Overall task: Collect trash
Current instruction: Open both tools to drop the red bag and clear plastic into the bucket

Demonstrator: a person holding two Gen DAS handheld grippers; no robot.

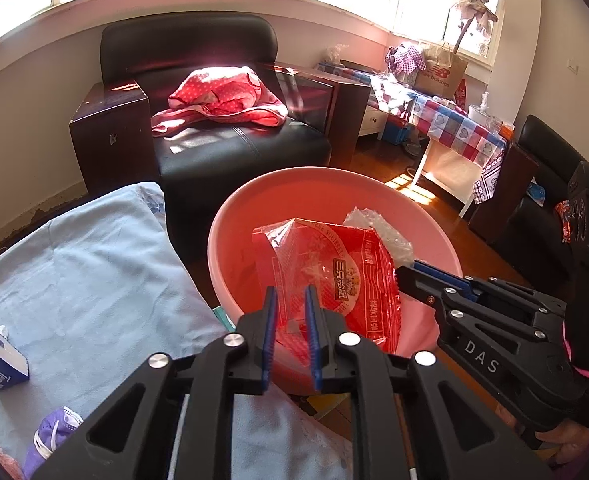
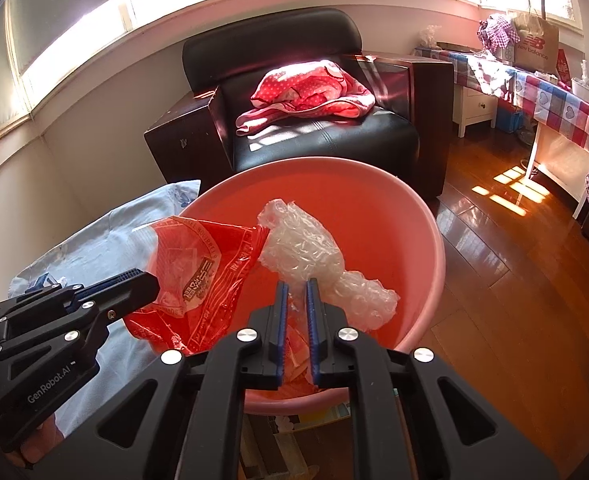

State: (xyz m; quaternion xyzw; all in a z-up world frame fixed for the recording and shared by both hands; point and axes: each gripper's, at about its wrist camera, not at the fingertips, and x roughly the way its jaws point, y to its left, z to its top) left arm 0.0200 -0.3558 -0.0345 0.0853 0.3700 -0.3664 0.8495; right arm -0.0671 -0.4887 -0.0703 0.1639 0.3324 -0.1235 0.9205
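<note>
Left gripper [image 1: 290, 334]: my jaws pinch the red snack wrapper [image 1: 334, 280] over the pink basin [image 1: 230, 216].
Right gripper [image 2: 296, 330]: pinching bubble wrap [image 2: 314, 256] above it.
Advice: release both low inside the rim.

Black leather armchair [image 1: 222, 128], beneath window; pink dotted cloth [image 1: 222, 98] heaped on its seat; light blue bedcover [image 1: 94, 272], lower left; table under checked heart-print cloth [image 1: 450, 120], right; brown New Balance paper bag [image 1: 440, 70] on it; wooden floor [image 2: 494, 272].
</note>
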